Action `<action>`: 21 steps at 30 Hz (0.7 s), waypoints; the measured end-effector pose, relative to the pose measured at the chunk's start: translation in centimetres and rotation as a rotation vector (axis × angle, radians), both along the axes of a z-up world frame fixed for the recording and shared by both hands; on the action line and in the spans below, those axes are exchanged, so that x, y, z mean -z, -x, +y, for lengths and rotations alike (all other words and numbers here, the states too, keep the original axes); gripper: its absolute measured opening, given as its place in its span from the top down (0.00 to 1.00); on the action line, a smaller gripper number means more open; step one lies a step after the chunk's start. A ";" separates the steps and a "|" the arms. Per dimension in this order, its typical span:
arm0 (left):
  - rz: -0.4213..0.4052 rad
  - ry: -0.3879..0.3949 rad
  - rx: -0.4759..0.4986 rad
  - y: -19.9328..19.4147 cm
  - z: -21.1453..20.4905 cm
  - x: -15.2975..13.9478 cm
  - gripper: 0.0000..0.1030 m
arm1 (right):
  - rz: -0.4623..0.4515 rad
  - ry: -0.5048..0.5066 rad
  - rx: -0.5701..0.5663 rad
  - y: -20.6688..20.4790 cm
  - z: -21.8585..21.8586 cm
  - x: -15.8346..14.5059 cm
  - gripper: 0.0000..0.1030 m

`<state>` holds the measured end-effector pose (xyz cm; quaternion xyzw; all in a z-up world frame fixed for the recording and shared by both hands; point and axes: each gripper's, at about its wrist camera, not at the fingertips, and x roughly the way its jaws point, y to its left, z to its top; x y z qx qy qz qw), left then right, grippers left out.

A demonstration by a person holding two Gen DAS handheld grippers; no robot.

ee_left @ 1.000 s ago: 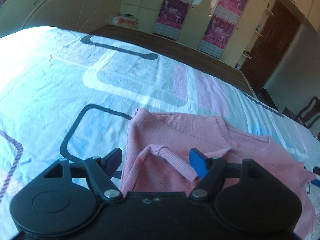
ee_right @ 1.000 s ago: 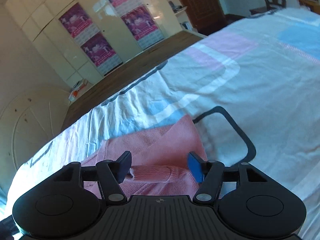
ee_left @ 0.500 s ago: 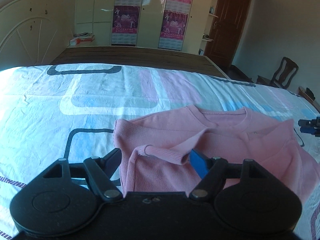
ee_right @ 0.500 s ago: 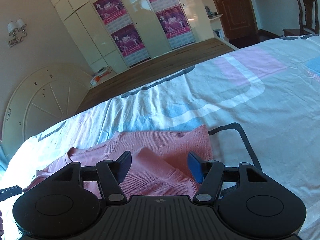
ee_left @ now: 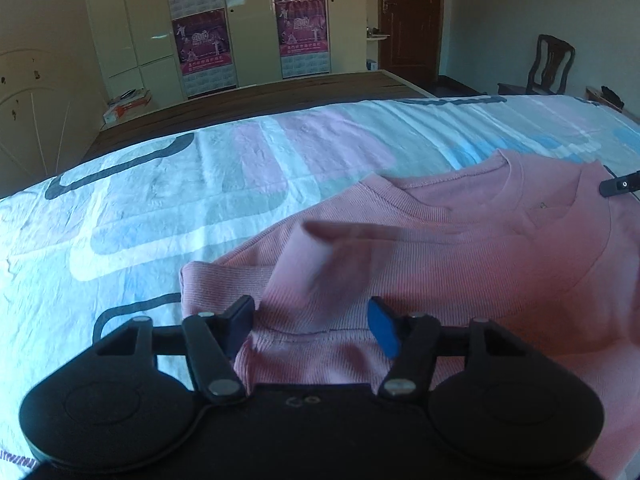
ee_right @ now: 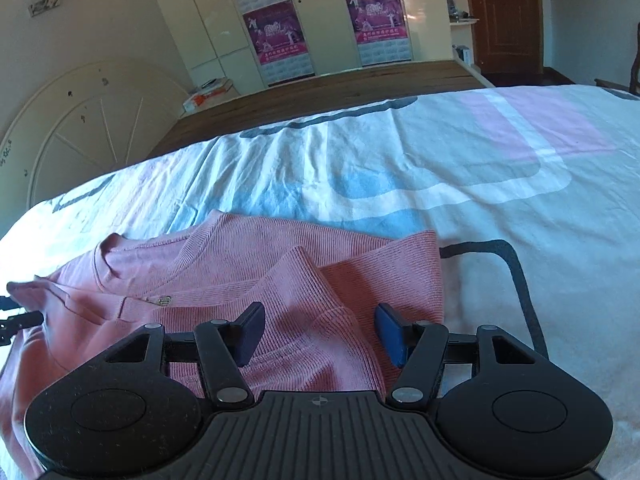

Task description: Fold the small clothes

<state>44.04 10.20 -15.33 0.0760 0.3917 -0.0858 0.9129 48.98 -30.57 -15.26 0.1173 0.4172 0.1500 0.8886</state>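
A small pink knit sweater (ee_left: 460, 248) lies on the patterned bedsheet (ee_left: 200, 208), neckline toward the far side. It also shows in the right wrist view (ee_right: 224, 264). My left gripper (ee_left: 312, 322) is open over the sweater's left side, where a blurred sleeve (ee_left: 320, 256) lies folded across the body. My right gripper (ee_right: 320, 332) is open over the right side, where the other sleeve (ee_right: 316, 300) lies folded inward. Neither gripper holds cloth. The tip of the right gripper shows at the right edge of the left wrist view (ee_left: 620, 186).
The bed's wooden far frame (ee_left: 248, 100) runs behind the sheet. A cream headboard (ee_right: 80, 128) stands at the left. Wardrobe doors with purple posters (ee_left: 300, 24), a brown door (ee_left: 408, 16) and a dark chair (ee_left: 548, 64) line the room.
Both open grippers have swung round toward the sweater's middle. The left sleeve has moved across the body and is blurred now. The right sleeve lies folded inward.
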 end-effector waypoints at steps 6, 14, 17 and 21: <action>0.024 0.050 0.040 0.0 0.3 -0.1 0.85 | 0.002 0.110 -0.187 -0.8 2.1 -0.1 0.89; -0.120 0.167 -0.102 0.4 1.7 -3.1 0.87 | -0.120 0.017 -0.050 0.1 0.1 -3.1 0.91; -0.148 0.208 -0.164 -0.2 2.2 -3.8 0.87 | -0.167 0.024 0.018 -0.3 -0.2 -4.2 0.91; -0.109 0.178 -0.222 -1.9 1.4 -2.4 0.87 | -0.113 0.004 0.103 -2.1 -0.3 -3.1 0.91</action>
